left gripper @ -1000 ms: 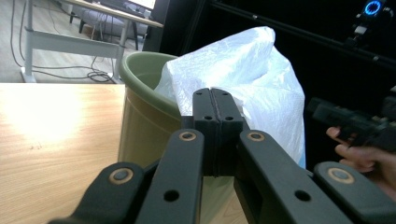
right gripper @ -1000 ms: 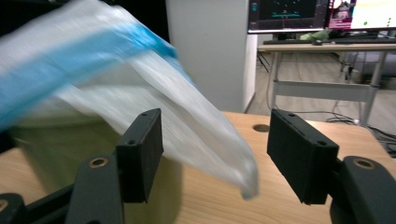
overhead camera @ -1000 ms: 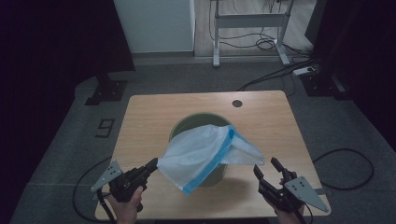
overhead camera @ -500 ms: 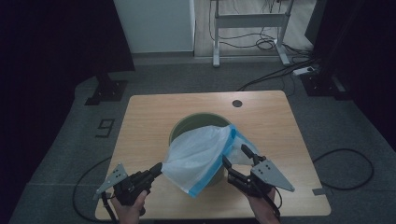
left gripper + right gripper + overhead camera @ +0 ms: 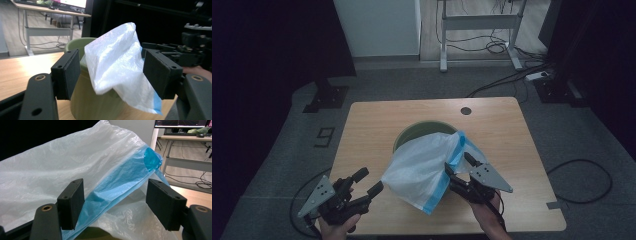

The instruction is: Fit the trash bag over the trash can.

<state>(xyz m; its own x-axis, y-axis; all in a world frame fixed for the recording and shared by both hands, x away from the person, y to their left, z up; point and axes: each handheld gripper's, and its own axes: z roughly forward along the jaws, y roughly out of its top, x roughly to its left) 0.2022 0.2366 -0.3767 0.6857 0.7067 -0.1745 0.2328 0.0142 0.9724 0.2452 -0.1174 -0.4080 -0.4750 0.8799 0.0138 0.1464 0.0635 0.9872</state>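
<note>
A crinkly white bag [image 5: 424, 167] with a blue edge hangs over the green bin [image 5: 412, 134]. The left claw [image 5: 362, 186] has just been opening, holding nothing; the bag is just ahead. The right claw [image 5: 458, 167] stands wide around the blue edge, not pinching. Bare table [image 5: 372, 125] lies beyond.

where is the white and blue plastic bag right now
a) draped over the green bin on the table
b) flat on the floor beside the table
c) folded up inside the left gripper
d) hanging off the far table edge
a: the plastic bag lies draped over the rim and near side of the green bin on the wooden table.
</note>
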